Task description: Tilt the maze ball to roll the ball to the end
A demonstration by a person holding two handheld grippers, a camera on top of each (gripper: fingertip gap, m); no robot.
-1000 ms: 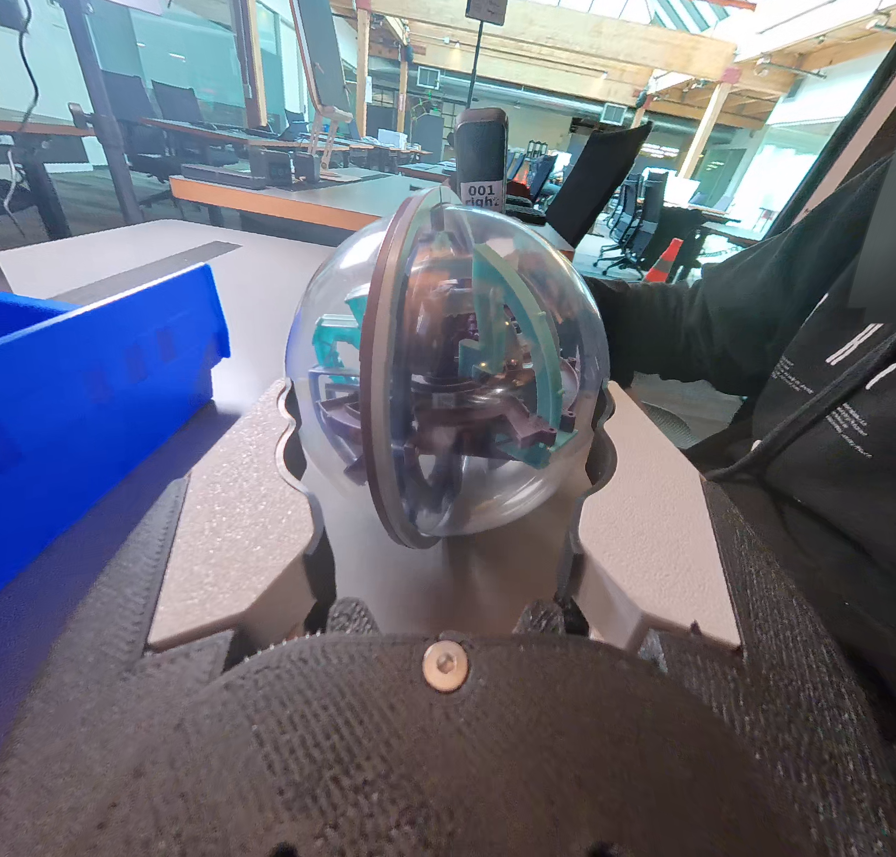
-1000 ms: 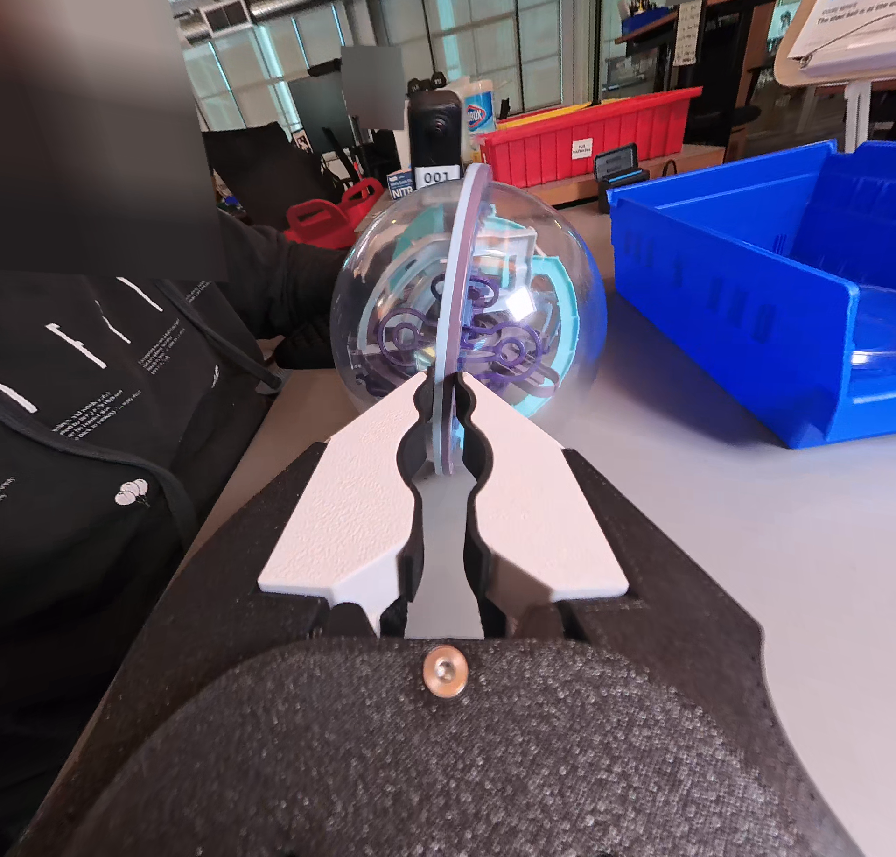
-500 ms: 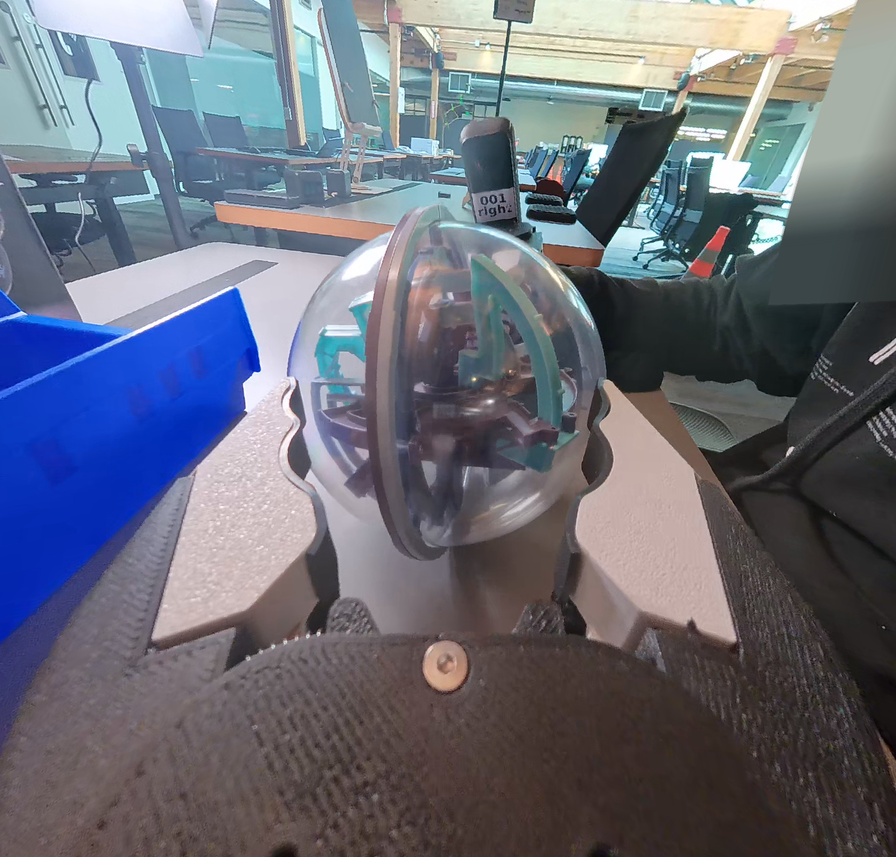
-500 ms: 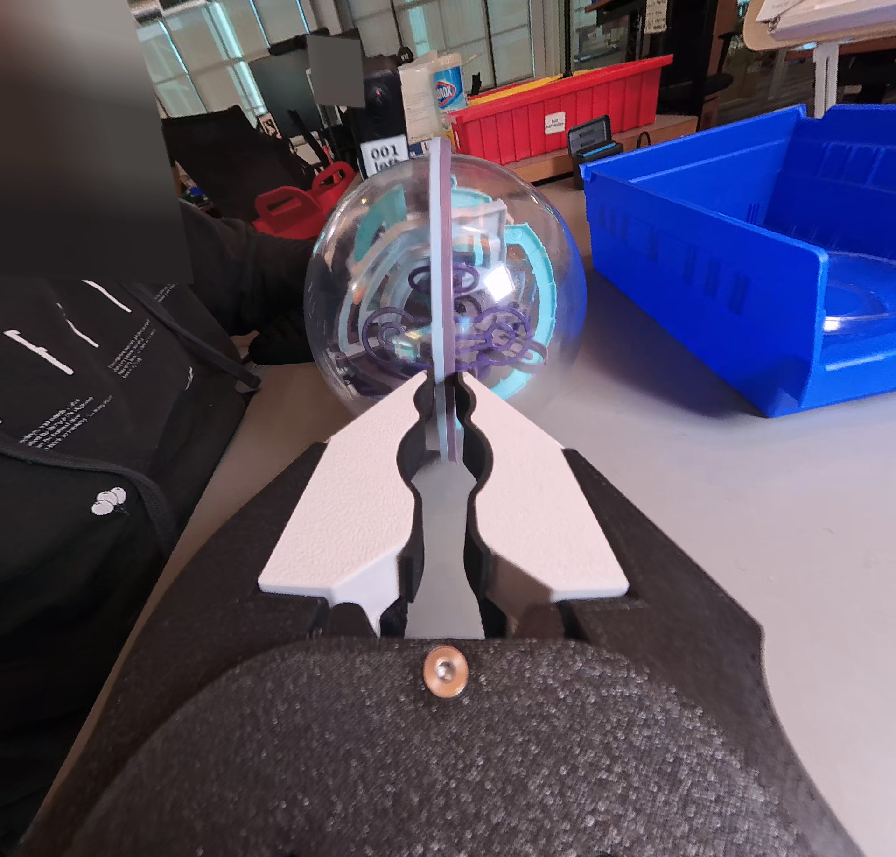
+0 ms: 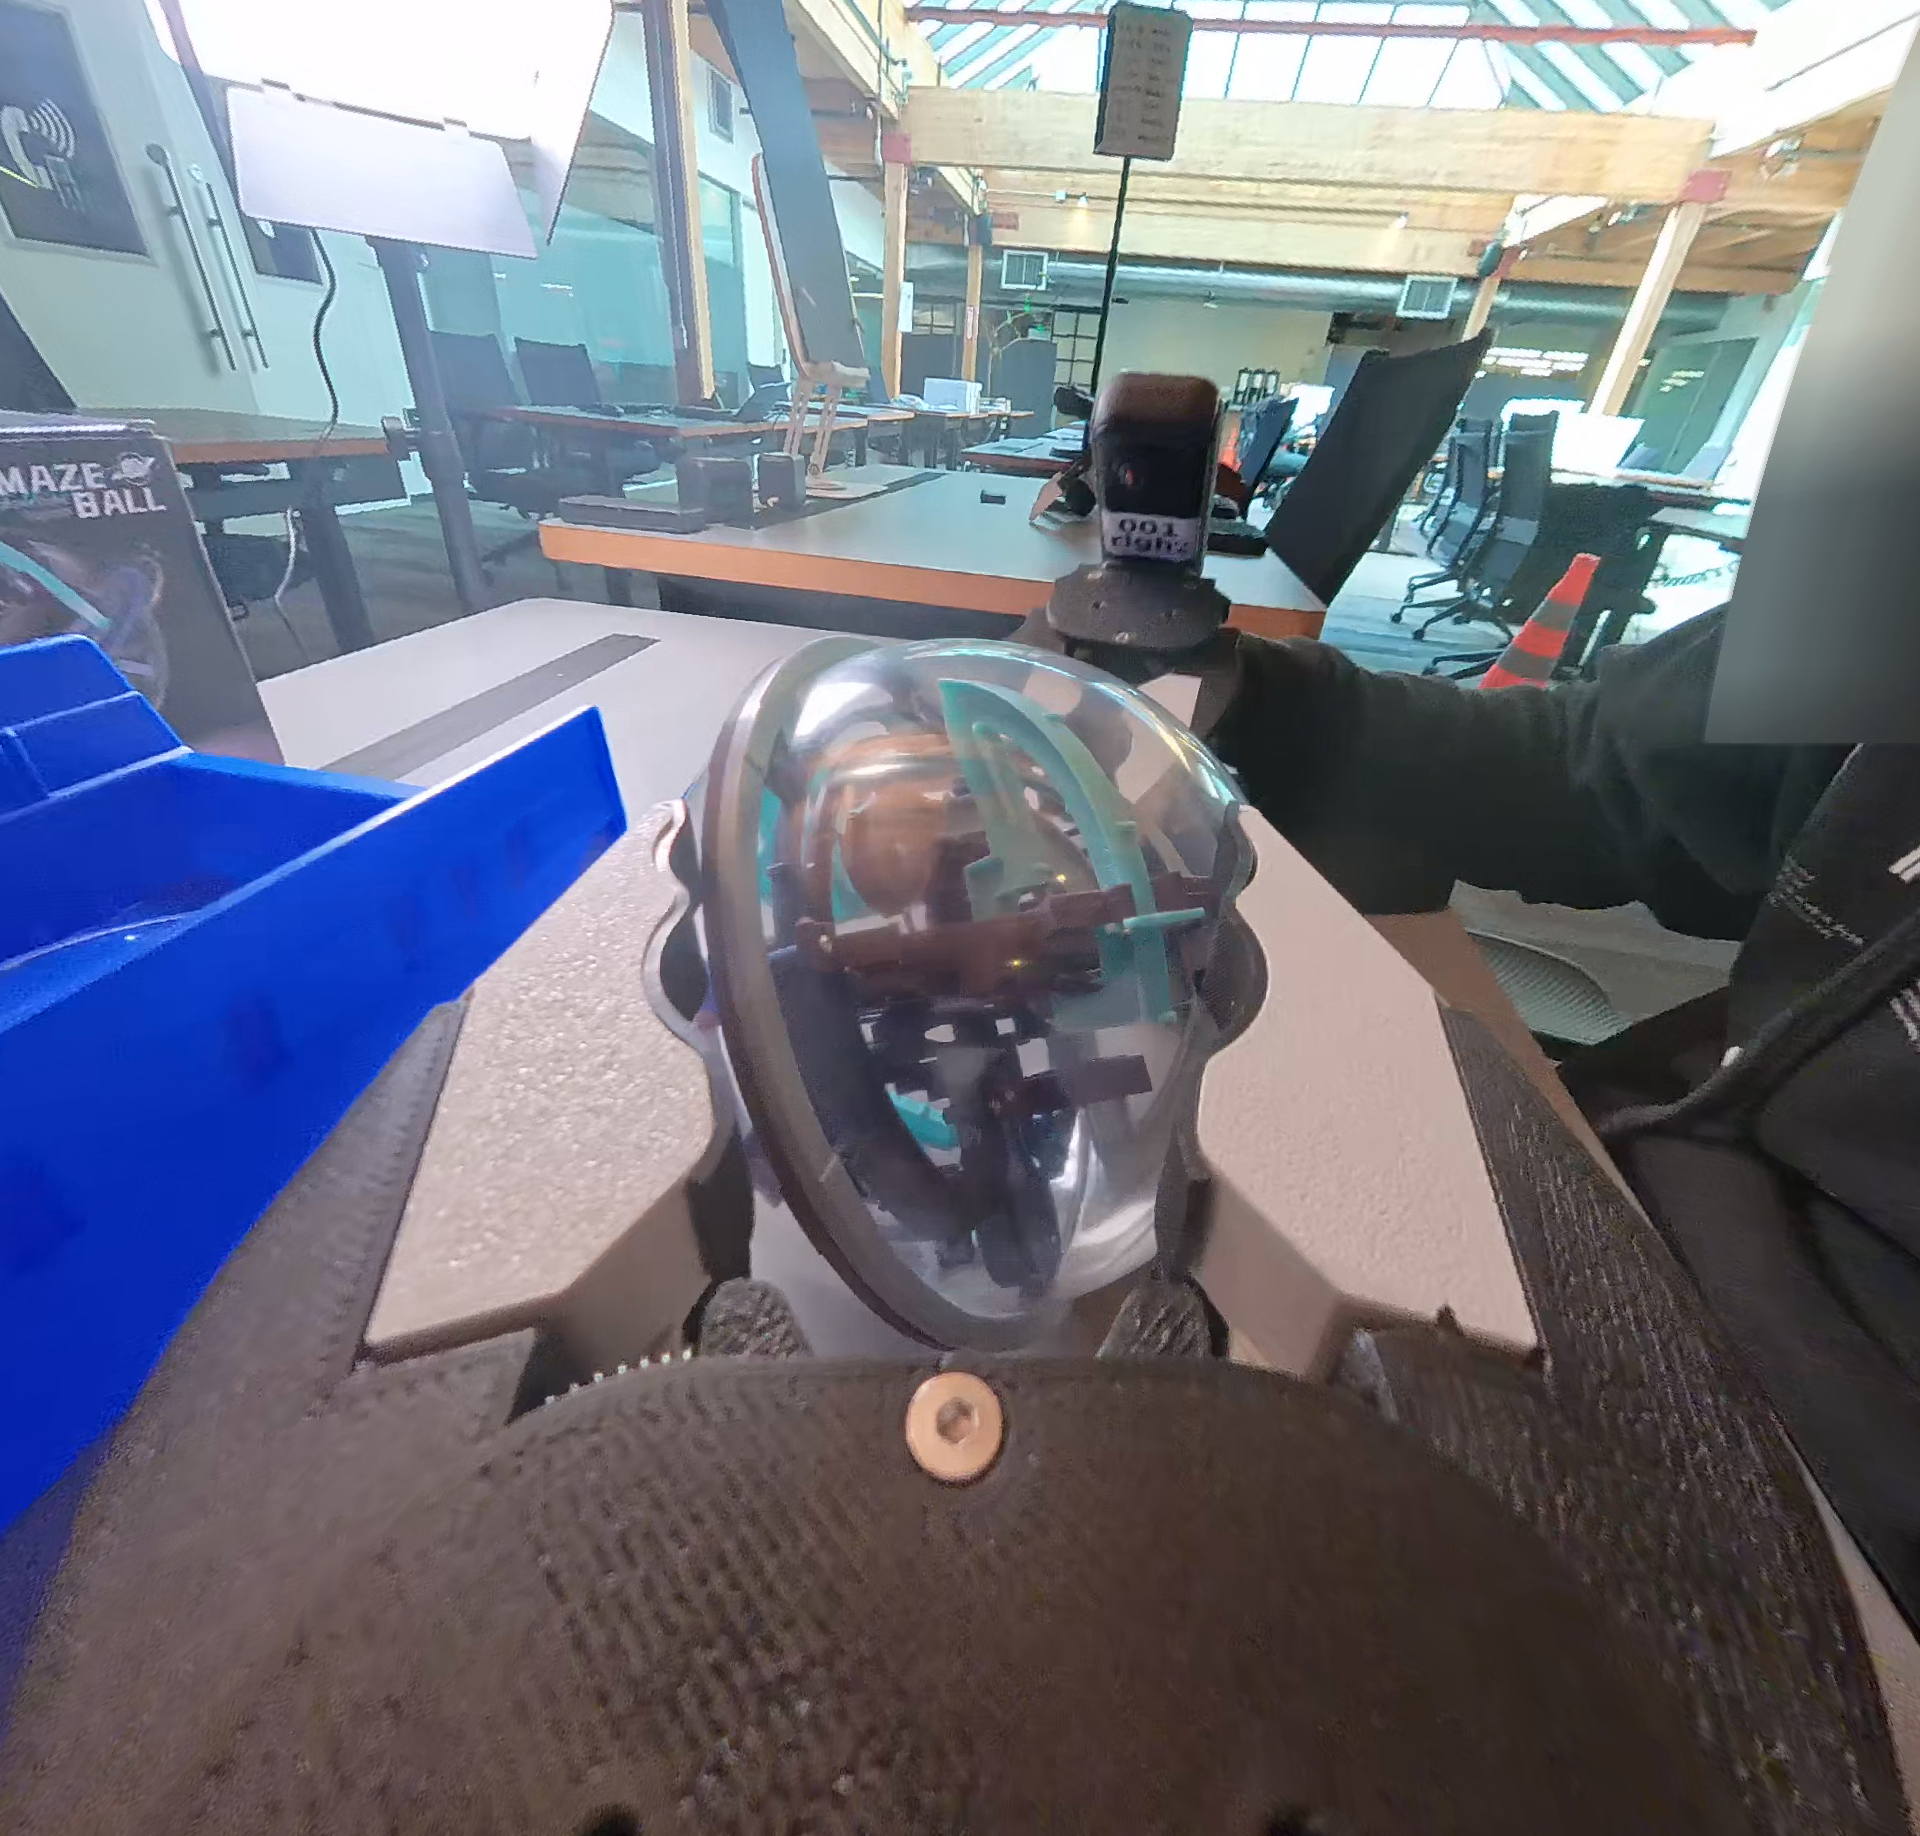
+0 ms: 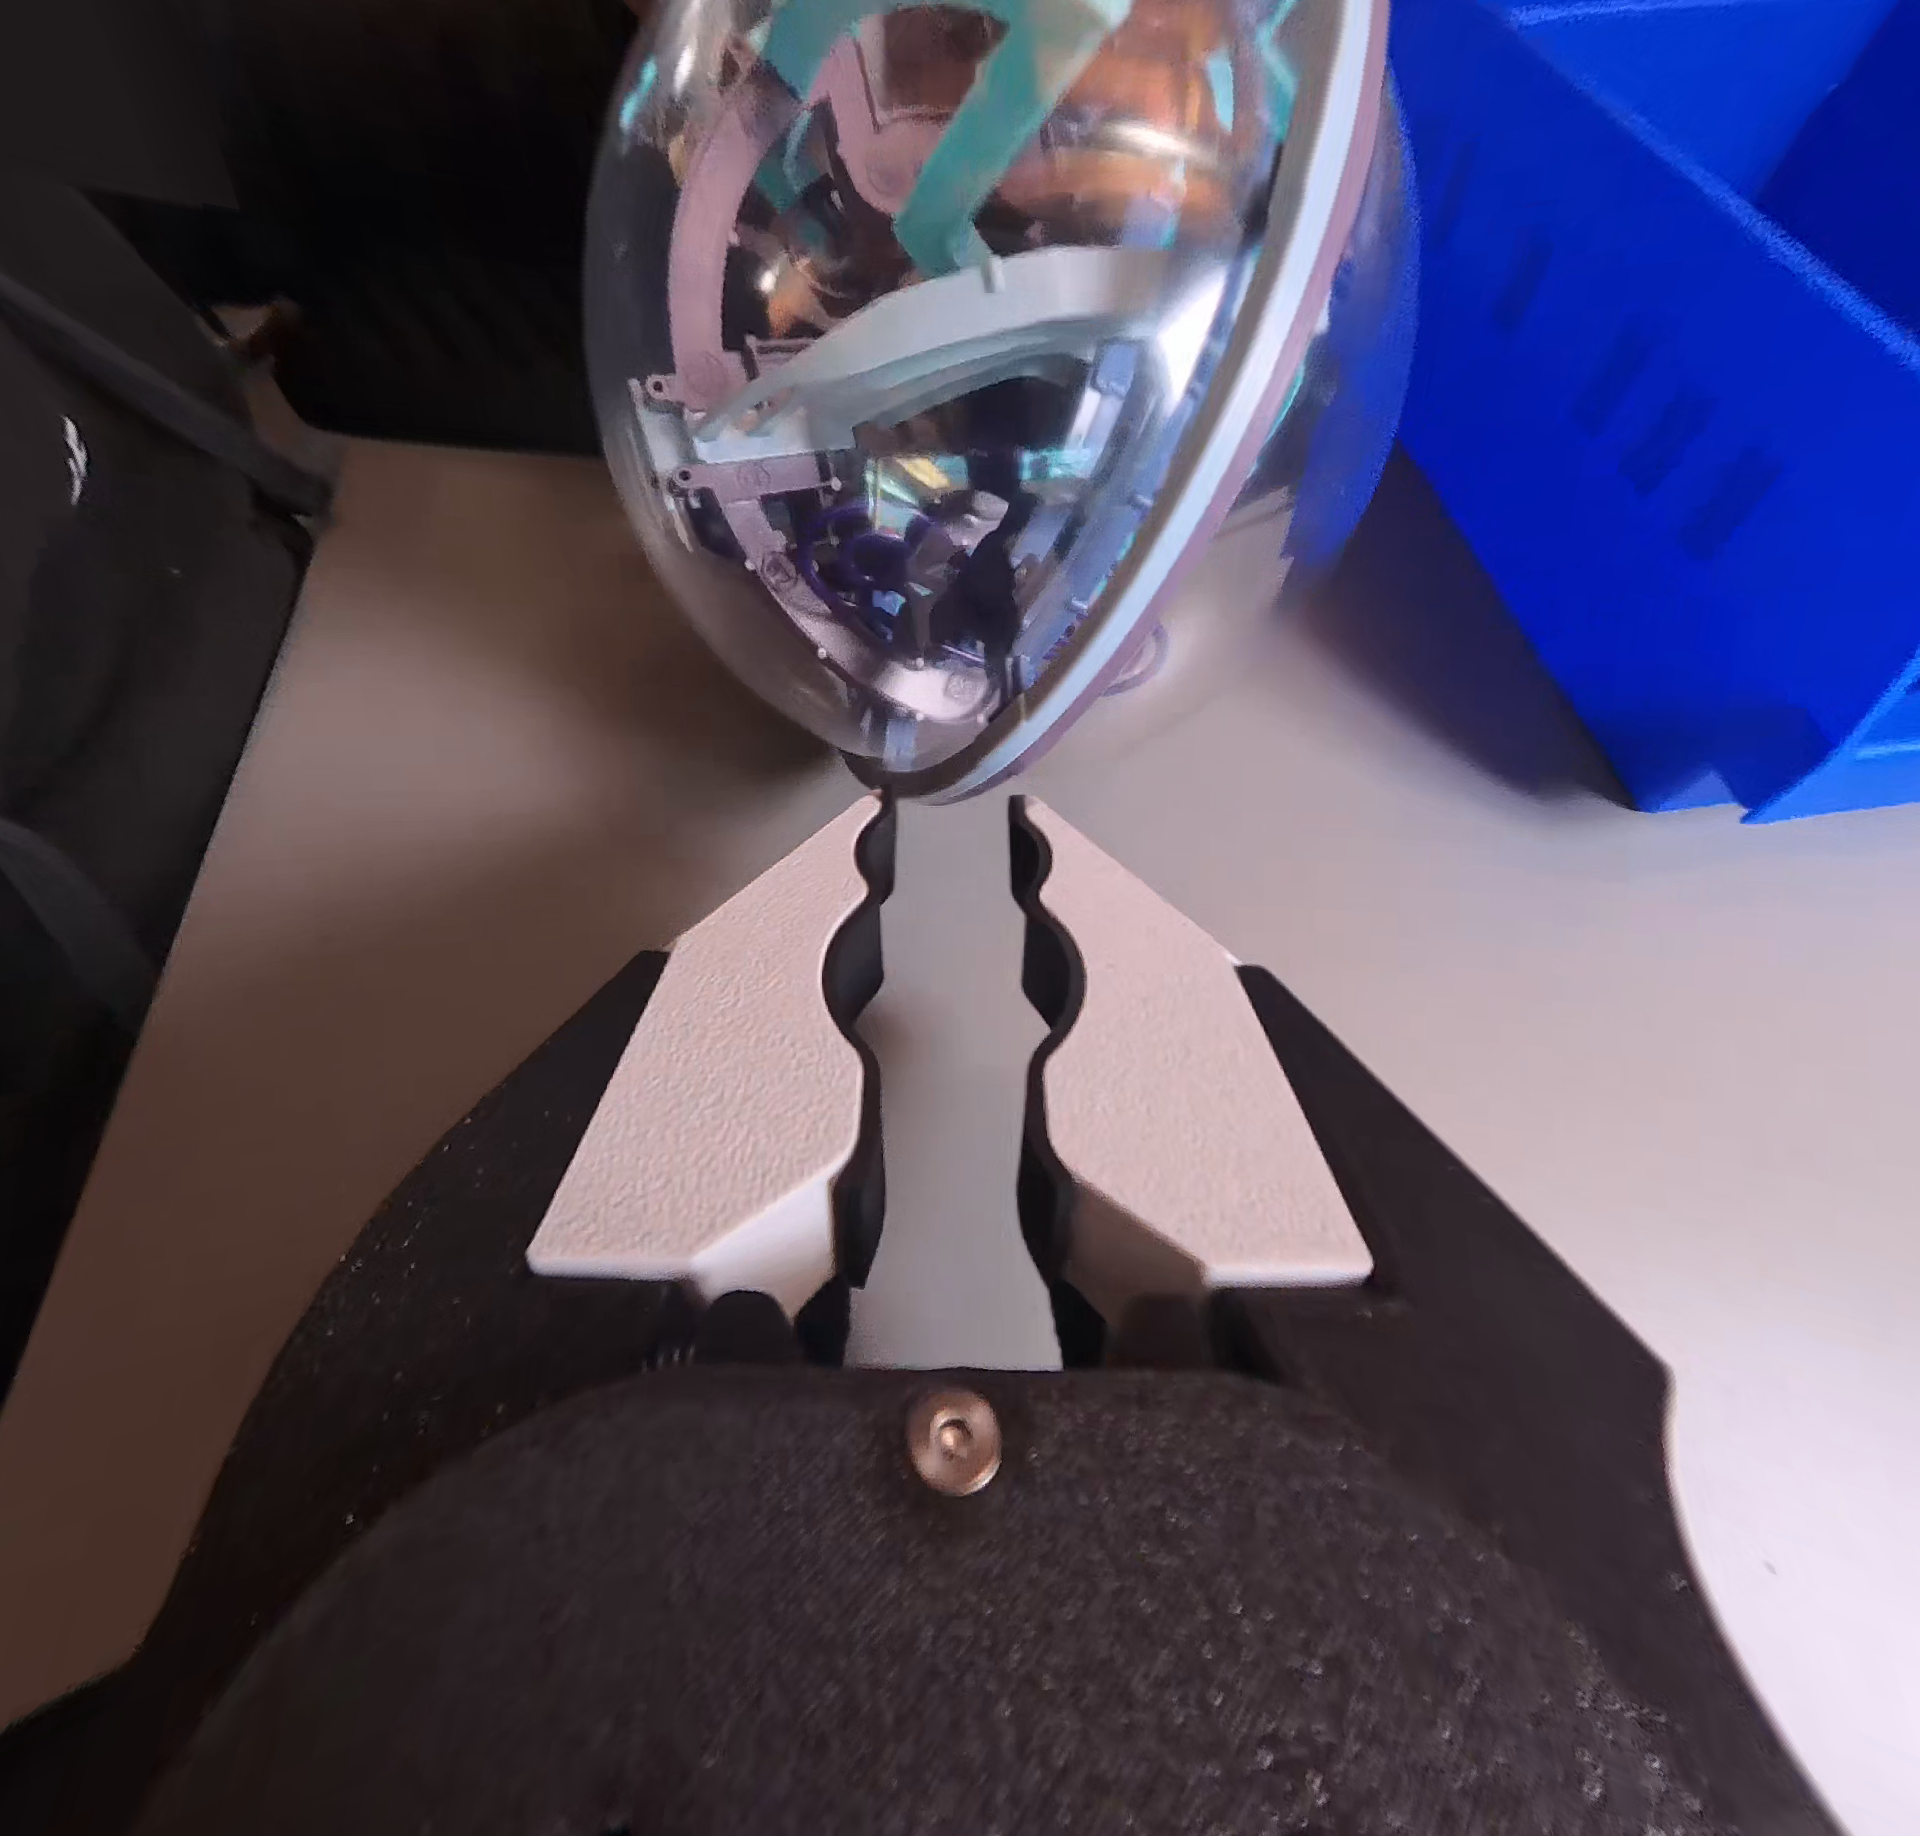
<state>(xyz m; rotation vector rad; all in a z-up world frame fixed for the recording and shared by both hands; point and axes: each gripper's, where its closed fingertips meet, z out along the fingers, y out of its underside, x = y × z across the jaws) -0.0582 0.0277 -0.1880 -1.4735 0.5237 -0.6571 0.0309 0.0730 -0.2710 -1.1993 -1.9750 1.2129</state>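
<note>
In the left wrist view, the left gripper (image 5: 951, 913) reaches forward just above the grey table (image 5: 582, 664), its fingers spread wide and clamped on the sides of the clear maze ball (image 5: 966, 986), which sits deep between them with its seam ring tilted; beyond it, a black-sleeved arm (image 5: 1455, 799) holds the right gripper (image 5: 1127, 633). In the right wrist view, the right gripper (image 6: 951, 799) points along the table with its fingers a little apart and bare, and the maze ball (image 6: 987, 332) lies just past their tips, beside the blue bin (image 6: 1662, 384).
</note>
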